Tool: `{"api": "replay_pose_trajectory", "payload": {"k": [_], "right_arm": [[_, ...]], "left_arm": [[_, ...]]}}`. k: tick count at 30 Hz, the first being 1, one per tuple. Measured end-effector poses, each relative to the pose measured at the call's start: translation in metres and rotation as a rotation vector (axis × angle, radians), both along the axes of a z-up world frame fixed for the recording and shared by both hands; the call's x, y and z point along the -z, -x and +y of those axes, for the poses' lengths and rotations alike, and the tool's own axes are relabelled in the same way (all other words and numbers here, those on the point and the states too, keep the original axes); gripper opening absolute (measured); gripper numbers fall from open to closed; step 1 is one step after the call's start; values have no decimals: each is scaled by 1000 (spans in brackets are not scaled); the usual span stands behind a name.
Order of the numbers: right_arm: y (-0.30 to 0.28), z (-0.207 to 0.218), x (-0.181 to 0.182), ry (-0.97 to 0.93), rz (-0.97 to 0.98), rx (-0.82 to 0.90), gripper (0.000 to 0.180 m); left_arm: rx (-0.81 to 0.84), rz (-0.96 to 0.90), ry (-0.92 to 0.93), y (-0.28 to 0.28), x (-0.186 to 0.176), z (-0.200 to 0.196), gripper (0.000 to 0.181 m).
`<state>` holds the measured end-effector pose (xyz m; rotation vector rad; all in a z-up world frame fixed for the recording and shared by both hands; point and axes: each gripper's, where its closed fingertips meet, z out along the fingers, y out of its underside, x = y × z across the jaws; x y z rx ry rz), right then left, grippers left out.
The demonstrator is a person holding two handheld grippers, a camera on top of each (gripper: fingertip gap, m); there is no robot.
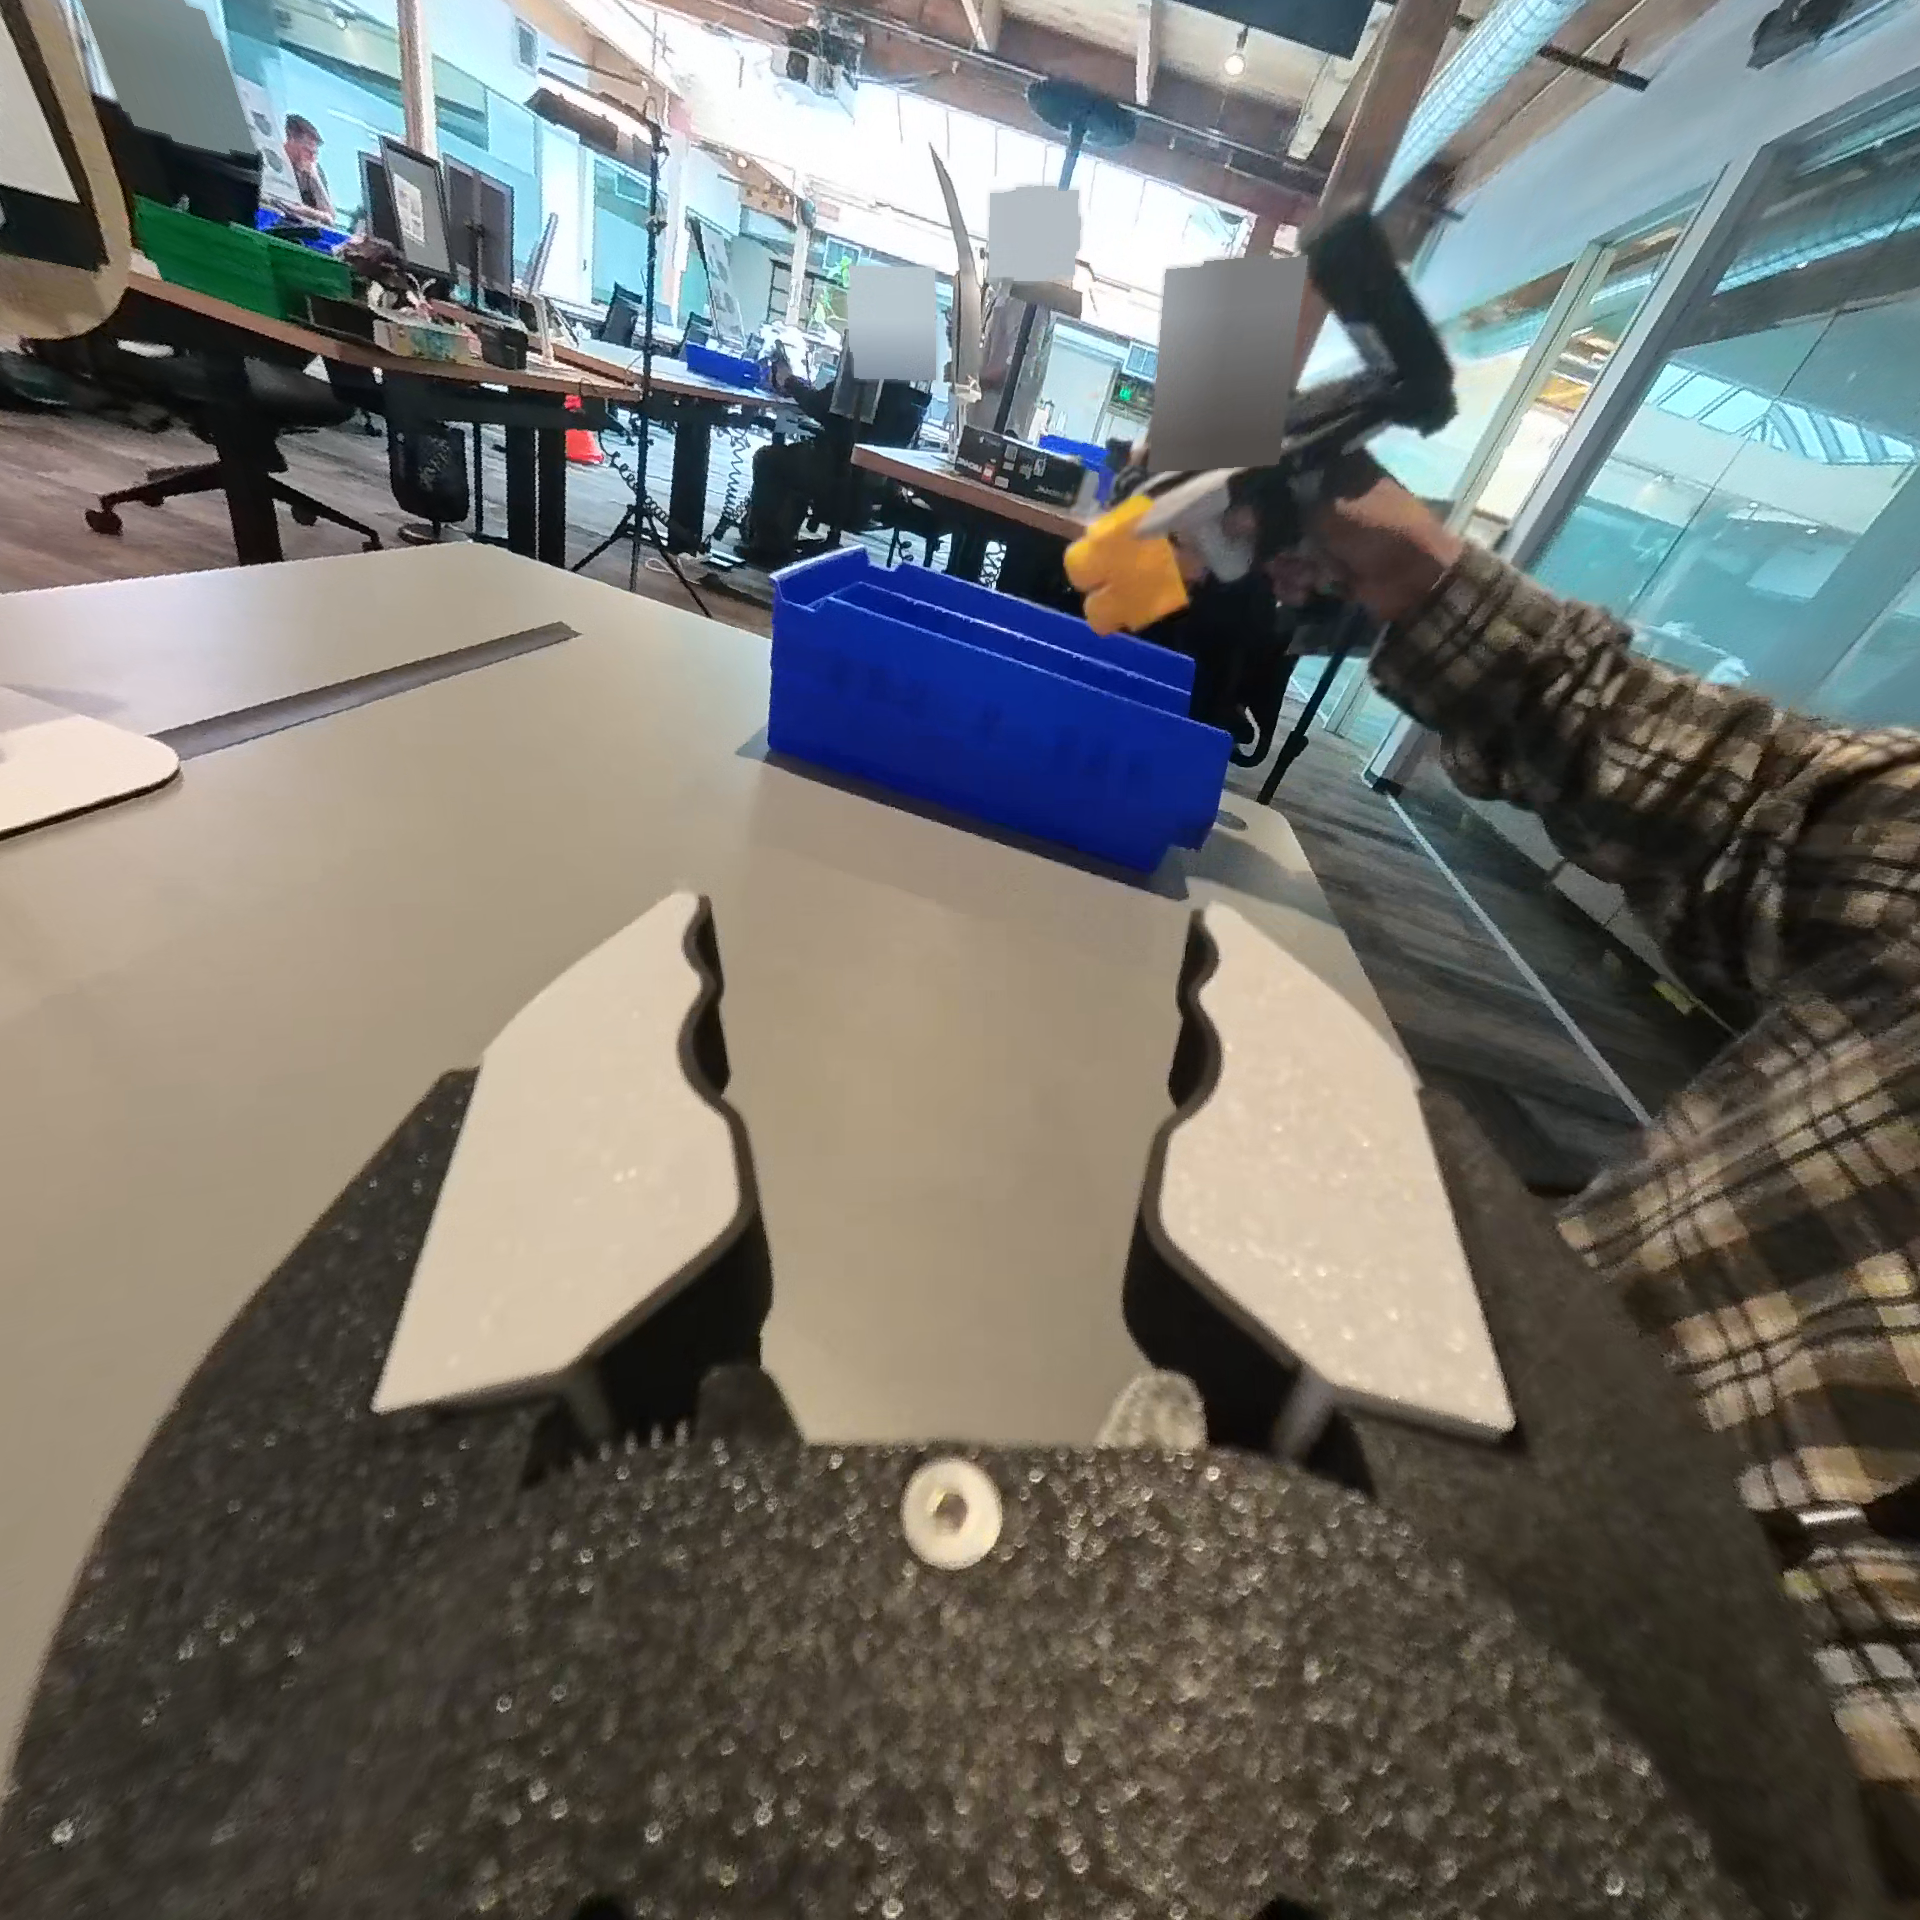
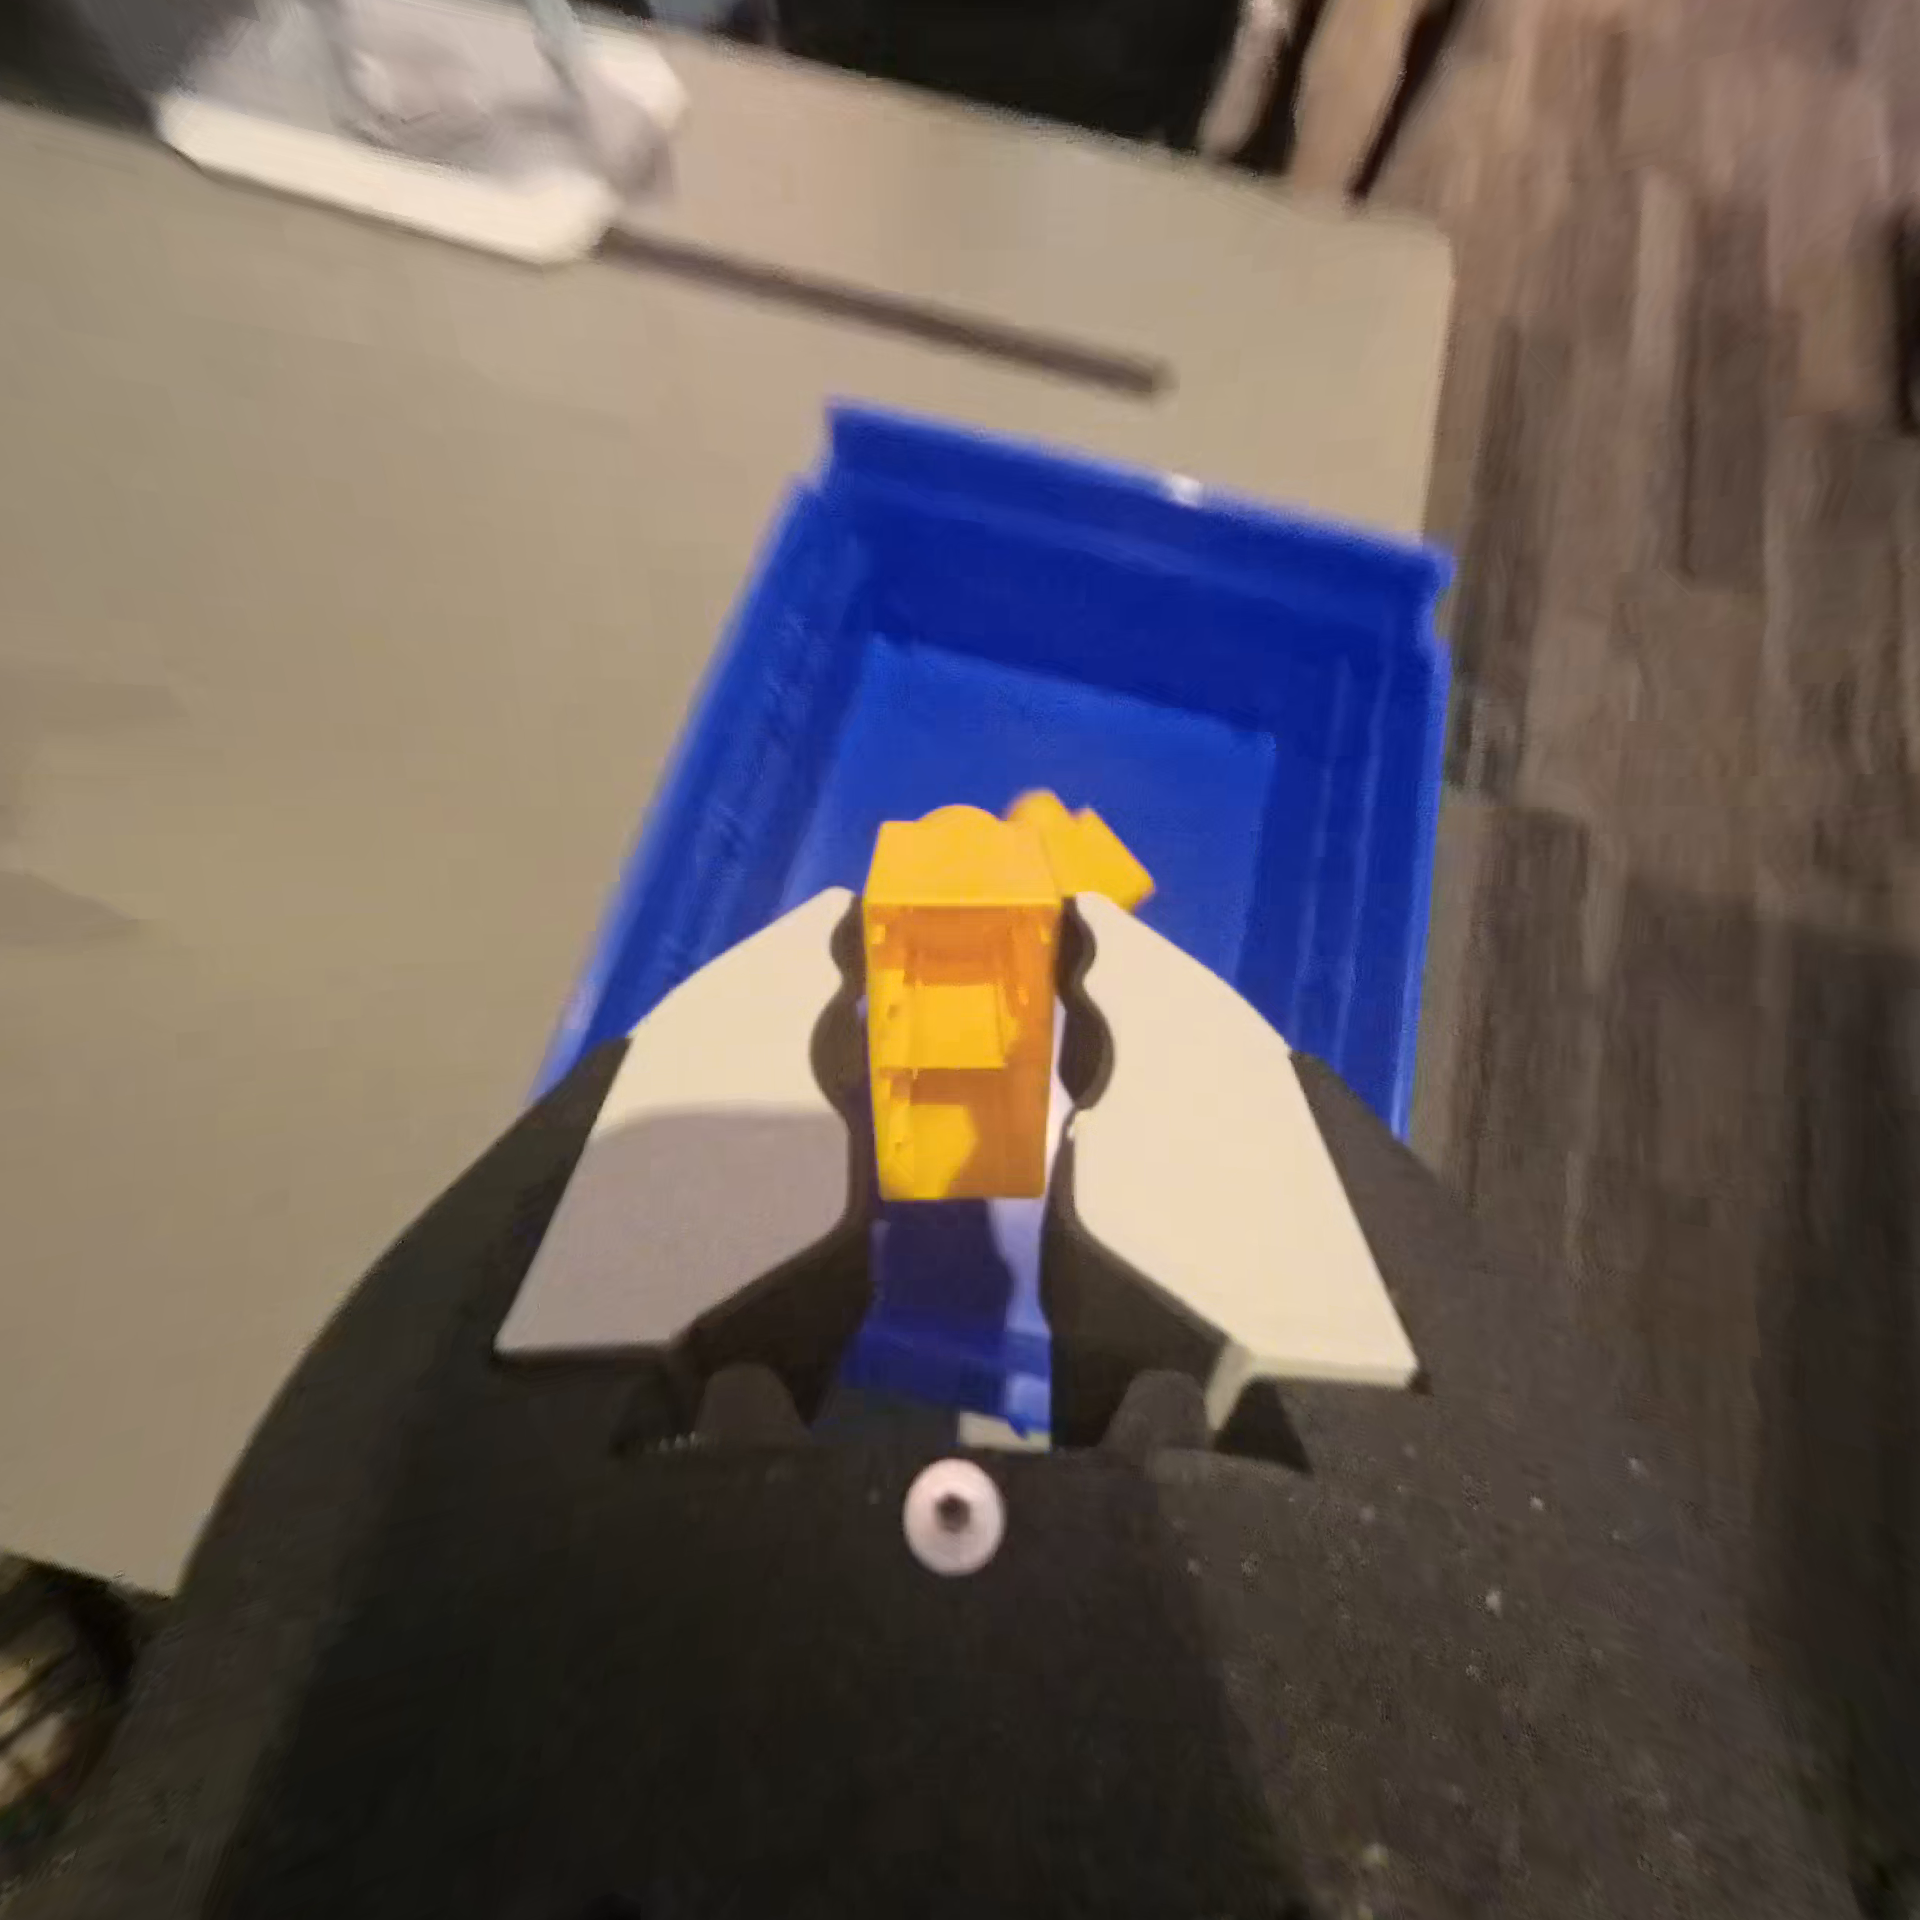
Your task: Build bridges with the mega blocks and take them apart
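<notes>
My right gripper [image 2: 961,914] is shut on a yellow mega block [image 2: 961,1029] and holds it in the air above the open blue bin [image 2: 1039,582]. Another yellow piece [image 2: 1091,852] shows just behind the held block; whether it lies in the bin or is joined to the block I cannot tell. In the left wrist view the right gripper [image 1: 1153,520] holds the yellow block [image 1: 1127,577] above the far right end of the blue bin [image 1: 987,727]. My left gripper [image 1: 951,925] is open and empty, low over the grey table [image 1: 416,883], short of the bin.
The bin stands near the table's right edge, with wood floor [image 2: 1662,520] beyond. A dark slot [image 1: 364,686] runs across the table at the left. A white flat base [image 1: 73,758] sits at the far left. A plaid sleeve [image 1: 1662,831] reaches in from the right. Left tips to right tips: about 45 cm.
</notes>
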<state>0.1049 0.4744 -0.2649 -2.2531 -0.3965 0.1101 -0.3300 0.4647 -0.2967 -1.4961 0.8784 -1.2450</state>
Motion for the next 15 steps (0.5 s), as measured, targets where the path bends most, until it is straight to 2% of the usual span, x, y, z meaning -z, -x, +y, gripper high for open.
{"api": "replay_pose_trajectory", "payload": {"k": [4, 8, 12, 15], "right_arm": [[-32, -5, 62, 140, 6, 102, 35], [-40, -1, 93, 212, 9, 154, 36], [-41, 4, 84, 158, 47, 165, 50], [-29, 12, 40, -5, 113, 138, 58]], "left_arm": [[1, 26, 17, -1, 9, 2, 82], [10, 53, 27, -2, 16, 2, 81], [12, 51, 26, -2, 15, 2, 80], [15, 48, 30, -1, 15, 2, 80]]}}
